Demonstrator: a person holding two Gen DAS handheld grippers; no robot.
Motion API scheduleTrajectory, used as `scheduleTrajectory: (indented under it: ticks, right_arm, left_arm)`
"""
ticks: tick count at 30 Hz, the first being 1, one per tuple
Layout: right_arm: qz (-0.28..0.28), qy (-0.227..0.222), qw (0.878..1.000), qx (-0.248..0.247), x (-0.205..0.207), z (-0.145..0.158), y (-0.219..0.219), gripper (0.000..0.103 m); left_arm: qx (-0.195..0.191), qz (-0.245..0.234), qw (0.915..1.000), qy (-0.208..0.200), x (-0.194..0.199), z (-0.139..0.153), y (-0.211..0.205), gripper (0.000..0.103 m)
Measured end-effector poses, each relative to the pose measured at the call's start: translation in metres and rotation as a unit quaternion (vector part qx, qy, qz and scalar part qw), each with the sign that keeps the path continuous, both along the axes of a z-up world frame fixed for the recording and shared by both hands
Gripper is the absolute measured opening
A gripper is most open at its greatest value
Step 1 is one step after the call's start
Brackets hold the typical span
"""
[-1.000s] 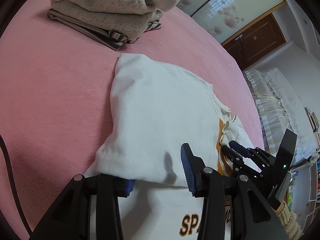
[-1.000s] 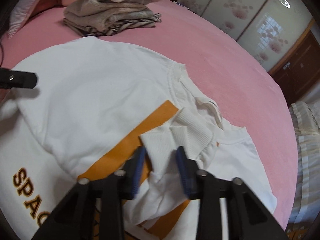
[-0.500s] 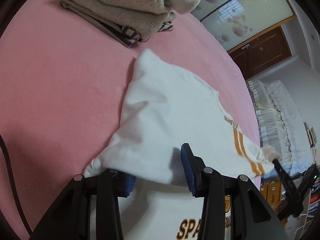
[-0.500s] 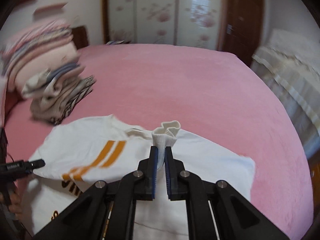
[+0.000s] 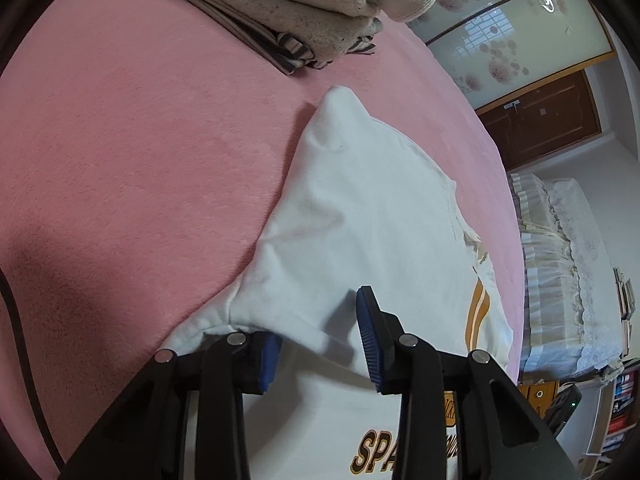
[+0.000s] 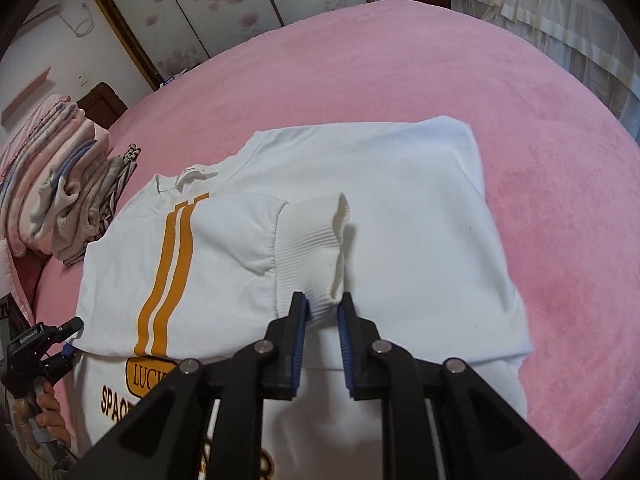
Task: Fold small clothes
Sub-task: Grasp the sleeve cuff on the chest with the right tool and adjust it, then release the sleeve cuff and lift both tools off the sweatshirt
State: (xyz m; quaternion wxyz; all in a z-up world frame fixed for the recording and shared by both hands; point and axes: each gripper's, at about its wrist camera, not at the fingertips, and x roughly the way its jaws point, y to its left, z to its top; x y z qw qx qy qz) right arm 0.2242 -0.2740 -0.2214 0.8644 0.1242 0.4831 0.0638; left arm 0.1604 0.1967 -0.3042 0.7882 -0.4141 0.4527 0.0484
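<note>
A white sweatshirt (image 6: 400, 200) with orange stripes and dark lettering lies on the pink bed (image 6: 400, 60). One sleeve is folded across its chest, ending in a ribbed cuff (image 6: 308, 240). My right gripper (image 6: 322, 320) straddles the cuff's end; its jaws are opening with the cuff still between them. In the left wrist view the sweatshirt (image 5: 360, 208) shows its folded shoulder side. My left gripper (image 5: 318, 344) straddles that fold's near edge, its jaws closing but still wide apart, and the cloth drapes over one pad. In the right wrist view the left gripper (image 6: 66, 338) sits at the fold's corner.
A pile of folded clothes (image 5: 304, 4) stands at the far side of the bed (image 5: 120, 160), seen also as a pile (image 6: 68, 184) at the left. A hand (image 6: 48, 412) holds the left gripper. A second bed with a white lace cover (image 5: 568, 260) stands beyond. A black cable (image 5: 16, 320) runs along the left edge.
The right gripper closed on the cuff and carried the sleeve out across the chest, where it now lies flat, then loosened. The left gripper stayed at the fold's edge and rolled slightly.
</note>
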Motion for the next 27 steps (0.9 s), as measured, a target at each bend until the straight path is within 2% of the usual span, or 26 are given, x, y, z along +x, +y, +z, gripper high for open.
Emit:
scheduleTrajectory:
  ticks: [2,7,14,18,19,20,27]
  right_arm:
    - [-0.002,-0.003,1.000,0.014,0.002,0.007,-0.005,0.029]
    - [-0.012,-0.007,0.999,0.035,0.018,0.019,-0.020,0.034]
    - [0.042,0.024,0.999,0.010,0.060,0.002,0.001,0.034]
    - [0.057,0.031,0.998,-0.024,0.075,-0.012,0.017,0.035]
    - [0.060,0.024,0.997,-0.038,0.076,-0.011,0.020,0.027]
    - [0.061,0.011,0.996,-0.065,0.075,-0.008,0.024,0.006]
    - [0.058,-0.070,0.986,-0.138,0.068,0.017,0.033,0.006]
  left_arm:
    - [0.007,0.003,1.0000,0.001,-0.001,0.001,-0.002,0.034]
    - [0.017,0.008,0.9998,0.001,-0.008,0.002,-0.004,0.034]
    - [0.024,0.008,0.9997,0.004,-0.008,0.000,-0.003,0.034]
    - [0.030,0.006,0.9995,0.007,-0.008,0.000,-0.003,0.034]
    - [0.031,0.006,0.9995,0.008,-0.008,0.000,-0.004,0.034]
    - [0.032,0.006,0.9994,0.008,-0.008,0.000,-0.004,0.034]
    - [0.039,0.010,0.9991,0.011,-0.005,-0.001,-0.007,0.034]
